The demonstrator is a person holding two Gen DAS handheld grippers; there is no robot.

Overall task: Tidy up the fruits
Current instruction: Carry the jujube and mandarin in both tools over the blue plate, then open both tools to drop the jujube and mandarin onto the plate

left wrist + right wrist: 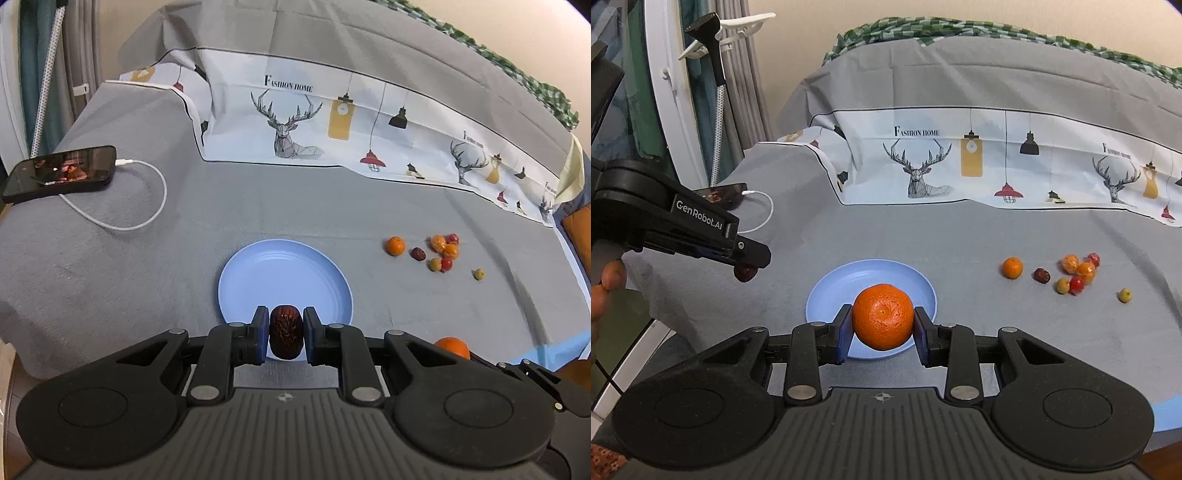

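The left gripper (286, 336) squeezes a dark red date (286, 334) tight between its two blue pads, and holds it above the near edge of the light blue plate (258, 280). The right gripper (882, 321) is clamped on a round orange tangerine (883, 316), and this fruit also hangs over the near part of the same plate. The plate sits on a grey cloth (129, 277) and has nothing lying in it. In the right wrist view the left gripper comes in from the left side, and a person's thumb (611, 275) shows beside its handle. To the right of the plate, well apart from it, lie more fruits: a small tangerine (395, 246), another date (418, 253), then a little pile of fruits (445, 249), orange, red and yellow-green. One small green fruit (479, 274) lies alone, farther right. Far to the left a phone (61, 173) rests on the cloth with a white cable (147, 206) plugged in. At the back hangs a cloth with deer and lamps (332, 122). Nothing stands between the grippers and the plate.
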